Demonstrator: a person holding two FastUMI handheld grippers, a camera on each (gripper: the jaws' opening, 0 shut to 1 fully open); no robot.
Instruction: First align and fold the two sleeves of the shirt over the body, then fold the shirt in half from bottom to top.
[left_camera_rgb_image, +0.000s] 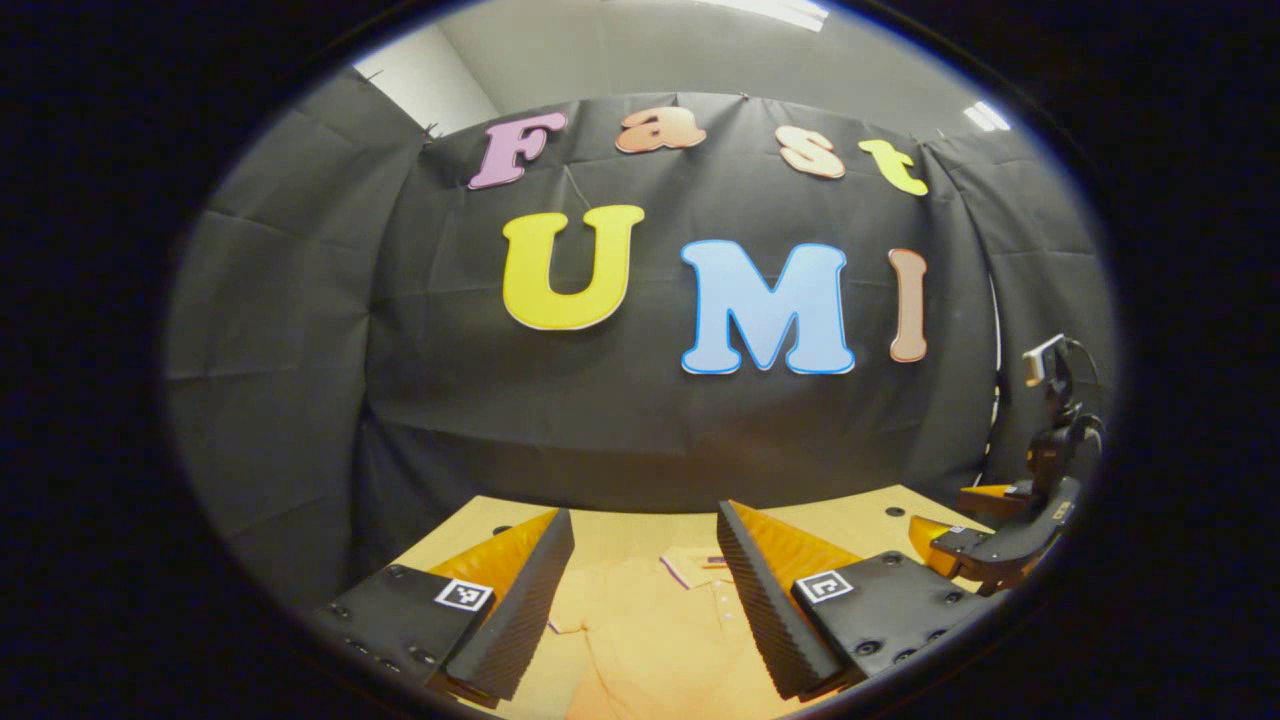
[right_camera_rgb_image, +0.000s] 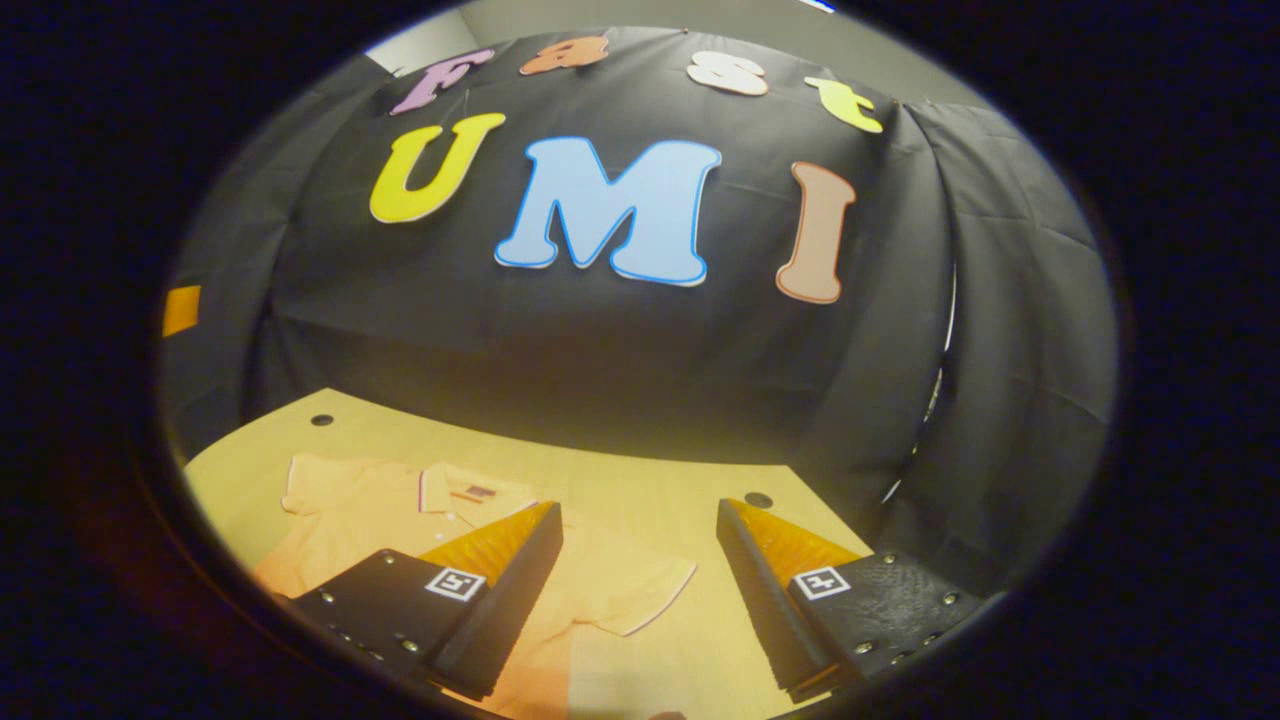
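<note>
A: Right gripper view had the shirt (right_camera_rgb_image: 400, 520) flat on the table (right_camera_rgb_image: 640, 480), one sleeve (right_camera_rgb_image: 630, 590) spread between the right gripper's (right_camera_rgb_image: 640, 570) parted fingers.

B: Left gripper (left_camera_rgb_image: 645, 580) was parted too, above the collar (left_camera_rgb_image: 690, 565).

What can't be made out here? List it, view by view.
- Left gripper view: the shirt shows between the left gripper's fingers, which hide both sleeves; its hem is cut off at the bottom edge.
- Left gripper view: the right gripper sits small at the right edge, so its jaw state is unreadable there.
- Right gripper view: the right gripper's near finger covers the shirt's body; the hem is cut off below.
- Table: its near part is out of frame.
</note>
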